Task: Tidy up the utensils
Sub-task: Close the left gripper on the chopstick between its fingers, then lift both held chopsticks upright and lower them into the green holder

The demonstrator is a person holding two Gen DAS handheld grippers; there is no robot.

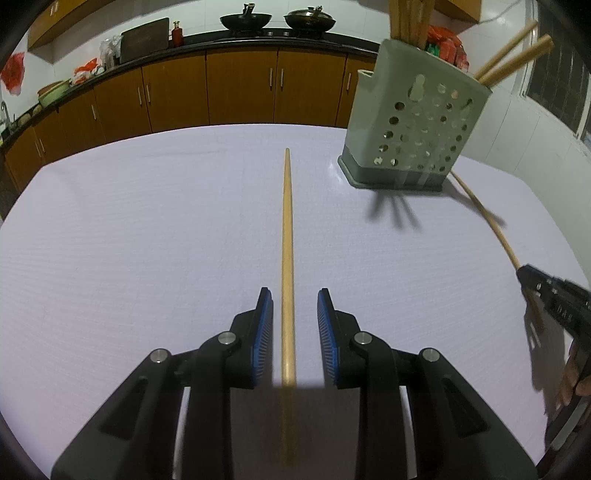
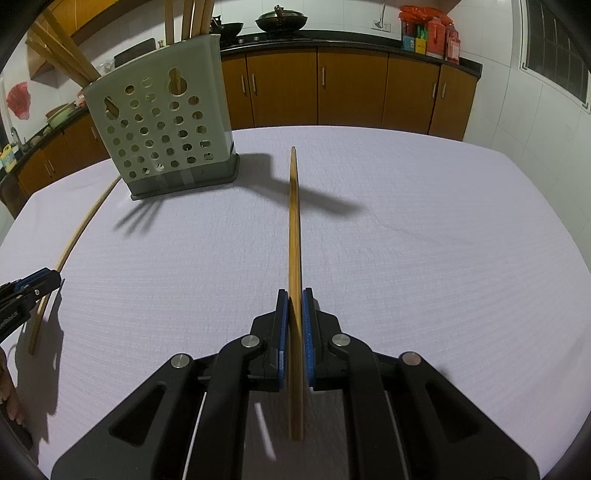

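Observation:
A wooden chopstick (image 1: 287, 236) lies lengthwise on the white tablecloth. My left gripper (image 1: 293, 295) straddles its near end, open, with a gap on each side of the stick. My right gripper (image 2: 294, 293) is shut on a second chopstick (image 2: 294, 221), which juts forward above the cloth and casts a shadow. A grey-green perforated utensil holder (image 1: 417, 122) (image 2: 166, 125) stands at the far side with several chopsticks in it. The left wrist view shows the right gripper (image 1: 532, 280) at the right edge with its chopstick (image 1: 484, 214). In the right wrist view the left gripper (image 2: 48, 278) and its chopstick (image 2: 85, 221) sit at the left edge.
The table (image 1: 147, 221) wears a white cloth. Behind it run brown kitchen cabinets (image 1: 240, 88) under a dark counter with two woks (image 1: 245, 20). A person's hand (image 1: 576, 373) shows at the right edge.

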